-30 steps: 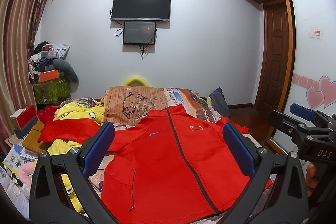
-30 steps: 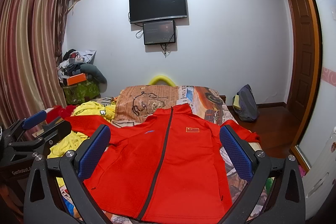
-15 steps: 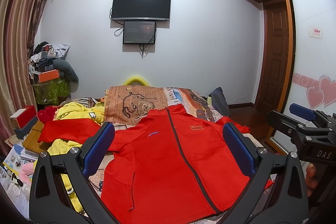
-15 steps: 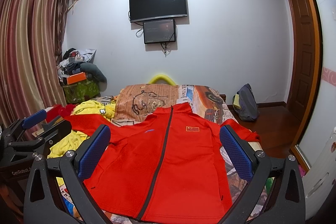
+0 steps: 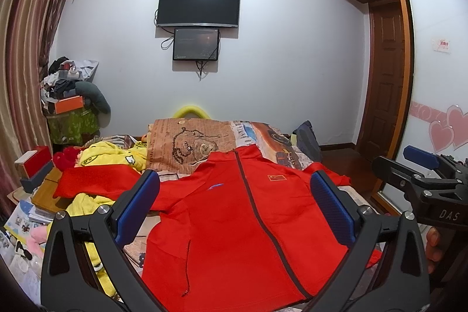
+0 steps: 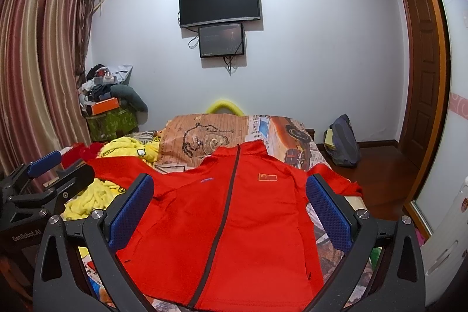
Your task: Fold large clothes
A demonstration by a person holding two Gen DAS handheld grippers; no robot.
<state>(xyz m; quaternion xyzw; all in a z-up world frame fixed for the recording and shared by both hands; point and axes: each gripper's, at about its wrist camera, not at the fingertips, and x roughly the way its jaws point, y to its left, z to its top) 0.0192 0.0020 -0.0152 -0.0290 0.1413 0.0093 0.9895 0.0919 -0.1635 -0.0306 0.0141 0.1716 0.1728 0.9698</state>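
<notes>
1. Progress: the red jacket (image 5: 234, 224) lies spread flat, front up and zipped, on the bed (image 6: 292, 133). No fold is visible; the whole folding sequence appears to remain
2. Left gripper (image 5: 234, 206): jaws wide apart, holding nothing, poised above the jacket's near hem
3. Right gripper (image 6: 231, 209): jaws likewise wide apart and empty, above the hem, beside the left unit
4. Orientation: the collar points away from the cameras toward the patterned pillow (image 6: 204, 136); the hem is nearest. The long axis follows the dark zipper (image 6: 225, 212), running from hem to collar
5. Sleeves: the left-side sleeve (image 5: 96, 180) extends sideways over a yellow garment (image 5: 117, 154); the right-side sleeve (image 6: 336, 180) reaches the bed edge
6. Judgement: both sleeves probably need folding inward first, then the body along the zipper axis
</notes>
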